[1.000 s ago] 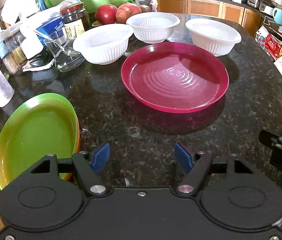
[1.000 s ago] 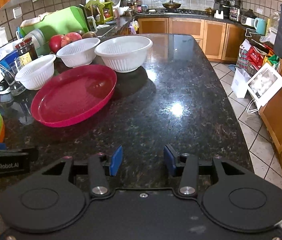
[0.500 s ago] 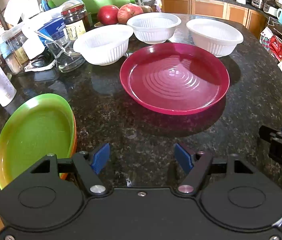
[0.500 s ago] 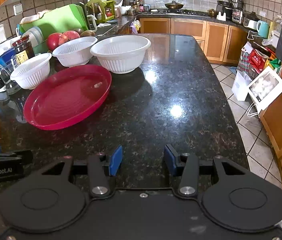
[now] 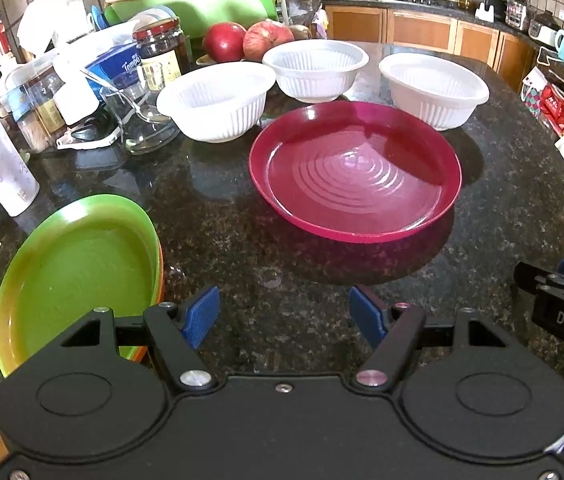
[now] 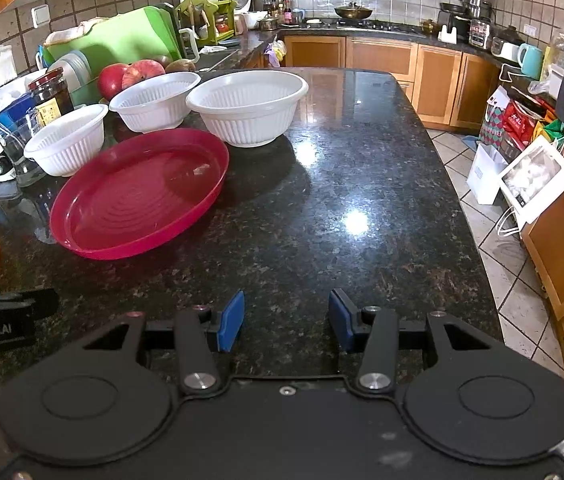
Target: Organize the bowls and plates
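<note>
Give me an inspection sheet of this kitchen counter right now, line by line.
Surface: dark granite counter, glossy, bare on its right side.
Job's things: red plate in the middle; three white bowls in a row behind it, each apart; green plate stacked on an orange one, near left.
Clutter: jar, glass jug, apples, bottle at left.
Grippers: left gripper and right gripper open, fingers empty, above the counter.
Cables: nothing seen.
Surroundings: wooden cabinets, stove, tiled floor, bags at right.
</note>
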A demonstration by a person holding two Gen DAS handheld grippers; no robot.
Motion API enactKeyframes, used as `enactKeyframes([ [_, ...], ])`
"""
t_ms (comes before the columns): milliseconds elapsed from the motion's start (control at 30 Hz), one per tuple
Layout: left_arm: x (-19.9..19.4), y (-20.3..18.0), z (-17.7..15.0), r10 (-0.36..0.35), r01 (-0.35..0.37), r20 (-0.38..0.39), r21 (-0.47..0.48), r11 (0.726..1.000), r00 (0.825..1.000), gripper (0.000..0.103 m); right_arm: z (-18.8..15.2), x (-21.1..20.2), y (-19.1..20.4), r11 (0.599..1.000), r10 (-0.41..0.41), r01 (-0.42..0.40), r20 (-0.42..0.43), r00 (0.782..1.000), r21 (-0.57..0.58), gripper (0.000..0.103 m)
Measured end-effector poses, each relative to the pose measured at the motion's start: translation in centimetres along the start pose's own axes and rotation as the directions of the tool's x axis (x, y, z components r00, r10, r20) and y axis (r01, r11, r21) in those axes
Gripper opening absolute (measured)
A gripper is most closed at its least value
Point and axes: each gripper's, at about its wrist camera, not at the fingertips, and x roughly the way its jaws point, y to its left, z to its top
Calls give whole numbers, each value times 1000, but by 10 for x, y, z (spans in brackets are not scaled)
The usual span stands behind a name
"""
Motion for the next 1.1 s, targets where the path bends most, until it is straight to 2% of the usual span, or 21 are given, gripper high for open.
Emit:
enactKeyframes([
  [133, -2, 6, 3, -12, 12, 20, 0, 1000, 1000, 74, 1, -2, 2, 1000, 0, 0, 6, 1000, 5, 48],
  [200, -2, 11, 6, -20, 20, 32, -8, 1000, 999, 74, 1, -5, 4, 1000, -6, 6, 36, 999, 10, 50],
  [367, 1, 23, 17, -19, 19, 59, -9, 1000, 998, 74, 6, -12, 13, 998, -52, 48, 162, 985, 29, 55],
  [467, 4, 30, 24, -30, 30, 84, 0, 1000, 996, 74, 10, -14, 20, 999, -53, 48, 243, 969, 25, 55],
  [533, 6, 34, 30, -41, 40, 99, 8, 999, 994, 74, 16, -14, 25, 999, -40, 37, 263, 964, 18, 55],
  [667, 12, 40, 39, -76, 73, 123, 23, 997, 990, 74, 30, -4, 32, 1000, -13, 10, 259, 966, 13, 55],
  [900, 33, 40, 59, -100, 97, 95, 38, 995, 990, 75, 53, 27, 38, 998, 50, -55, 192, 980, 21, 55],
  [1100, 52, 42, 69, -116, 114, 61, 31, 993, 991, 74, 65, 49, 46, 999, 47, -44, 179, 983, -22, 55],
])
